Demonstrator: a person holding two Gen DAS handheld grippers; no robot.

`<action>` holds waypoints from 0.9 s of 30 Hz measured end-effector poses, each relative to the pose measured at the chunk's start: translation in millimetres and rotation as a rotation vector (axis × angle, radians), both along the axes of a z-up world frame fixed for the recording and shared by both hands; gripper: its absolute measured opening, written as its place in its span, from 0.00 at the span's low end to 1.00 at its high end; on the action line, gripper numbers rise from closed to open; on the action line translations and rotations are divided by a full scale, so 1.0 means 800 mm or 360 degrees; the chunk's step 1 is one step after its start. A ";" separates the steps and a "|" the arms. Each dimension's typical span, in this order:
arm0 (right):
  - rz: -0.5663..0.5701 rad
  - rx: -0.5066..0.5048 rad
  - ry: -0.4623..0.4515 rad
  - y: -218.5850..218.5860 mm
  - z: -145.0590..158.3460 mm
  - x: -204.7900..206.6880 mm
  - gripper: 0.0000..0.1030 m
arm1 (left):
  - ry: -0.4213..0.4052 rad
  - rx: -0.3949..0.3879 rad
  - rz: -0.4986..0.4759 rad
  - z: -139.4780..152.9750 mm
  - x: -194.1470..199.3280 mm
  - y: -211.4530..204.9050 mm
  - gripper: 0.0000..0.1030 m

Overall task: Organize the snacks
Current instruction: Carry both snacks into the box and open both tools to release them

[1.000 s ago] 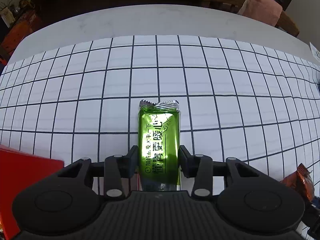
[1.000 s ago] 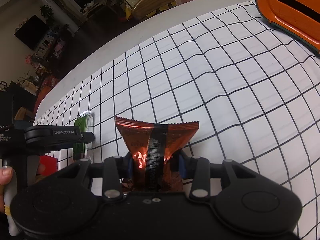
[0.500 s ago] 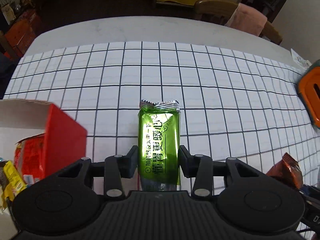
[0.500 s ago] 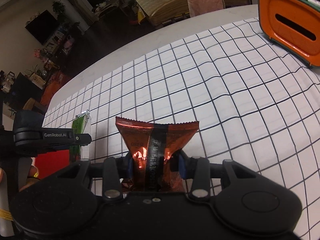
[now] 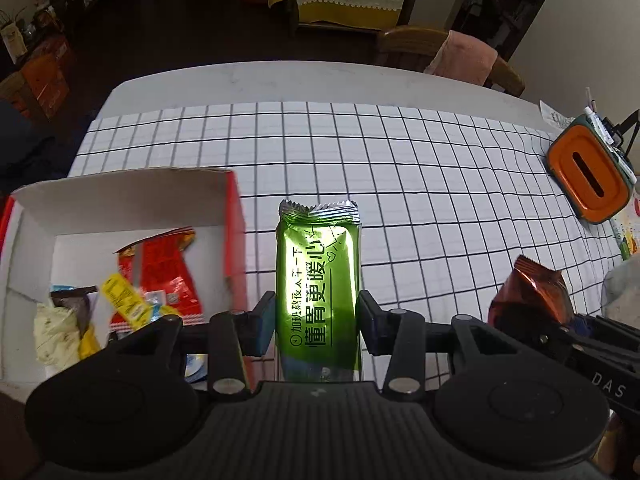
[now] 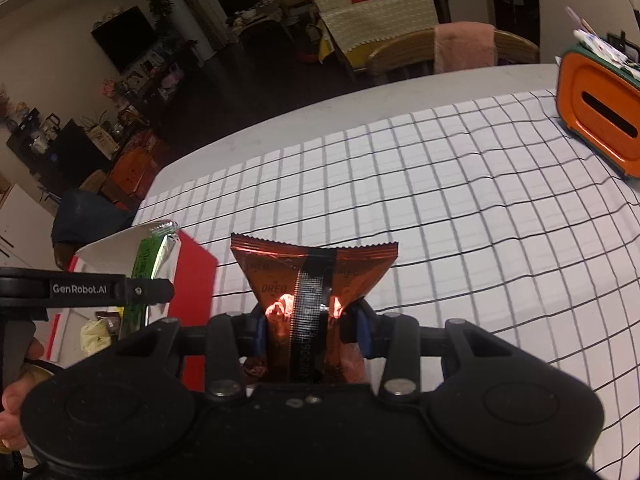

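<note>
Green snack packet, one, gripped by left claw; one orange packet gripped by right claw; one red box, several snacks inside; checked worktop.

Both wrist cameras overlook the checked tablecloth.

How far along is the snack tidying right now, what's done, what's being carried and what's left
Done: several wrapped snacks already lie in the red box. In hand: the left gripper clamps a green packet, and the right gripper clamps a copper Oreo packet, both lifted above the checked cloth. Left: both packets have yet to go in; no loose snacks show on the cloth.
</note>
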State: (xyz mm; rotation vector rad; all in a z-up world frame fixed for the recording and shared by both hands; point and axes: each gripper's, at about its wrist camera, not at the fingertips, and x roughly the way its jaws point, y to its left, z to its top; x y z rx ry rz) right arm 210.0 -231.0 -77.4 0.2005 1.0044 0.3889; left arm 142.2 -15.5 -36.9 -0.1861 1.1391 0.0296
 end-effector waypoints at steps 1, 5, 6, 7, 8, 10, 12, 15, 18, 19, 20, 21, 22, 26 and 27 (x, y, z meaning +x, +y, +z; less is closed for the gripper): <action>0.0011 0.0003 -0.0007 0.008 0.003 -0.002 0.39 | -0.0007 0.0005 0.0000 0.006 -0.010 0.007 0.41; 0.0059 0.0004 -0.0032 0.042 0.012 -0.013 0.39 | -0.0022 0.0007 0.0015 0.020 -0.034 0.047 0.41; 0.0068 -0.0002 -0.0043 0.052 0.014 -0.016 0.39 | -0.0024 0.0005 0.0021 0.027 -0.028 0.064 0.41; 0.0079 -0.0004 -0.0052 0.059 0.016 -0.017 0.39 | -0.0028 0.0006 0.0026 0.032 -0.028 0.078 0.41; 0.0090 -0.0001 -0.0058 0.068 0.018 -0.018 0.39 | -0.0033 0.0010 0.0035 0.033 -0.027 0.087 0.41; 0.0107 -0.0002 -0.0073 0.087 0.022 -0.021 0.39 | -0.0048 0.0018 0.0049 0.039 -0.033 0.113 0.41; 0.0131 -0.0010 -0.0086 0.106 0.024 -0.021 0.39 | -0.0055 0.0023 0.0073 0.042 -0.032 0.136 0.41; 0.0171 -0.0022 -0.0101 0.137 0.027 -0.022 0.39 | -0.0059 0.0035 0.0112 0.032 -0.005 0.156 0.41; 0.0214 -0.0041 -0.0107 0.168 0.026 -0.018 0.39 | -0.0060 0.0046 0.0146 0.023 0.000 0.180 0.41; 0.0231 -0.0050 -0.0107 0.178 0.026 -0.015 0.39 | -0.0061 0.0053 0.0158 0.021 0.001 0.189 0.41; 0.0251 -0.0061 -0.0105 0.189 0.024 -0.013 0.39 | -0.0061 0.0063 0.0170 0.019 0.002 0.197 0.41; 0.0270 -0.0074 -0.0104 0.201 0.022 -0.014 0.39 | -0.0056 0.0071 0.0179 0.017 0.001 0.207 0.41; 0.0291 -0.0088 -0.0101 0.212 0.020 -0.012 0.39 | -0.0051 0.0078 0.0188 0.015 0.001 0.217 0.41; 0.0370 -0.0159 -0.0089 0.257 0.009 0.000 0.39 | -0.0018 0.0142 0.0222 0.001 0.000 0.249 0.41; 0.0384 -0.0178 -0.0092 0.268 0.006 0.000 0.39 | 0.0001 0.0153 0.0222 -0.005 0.002 0.257 0.41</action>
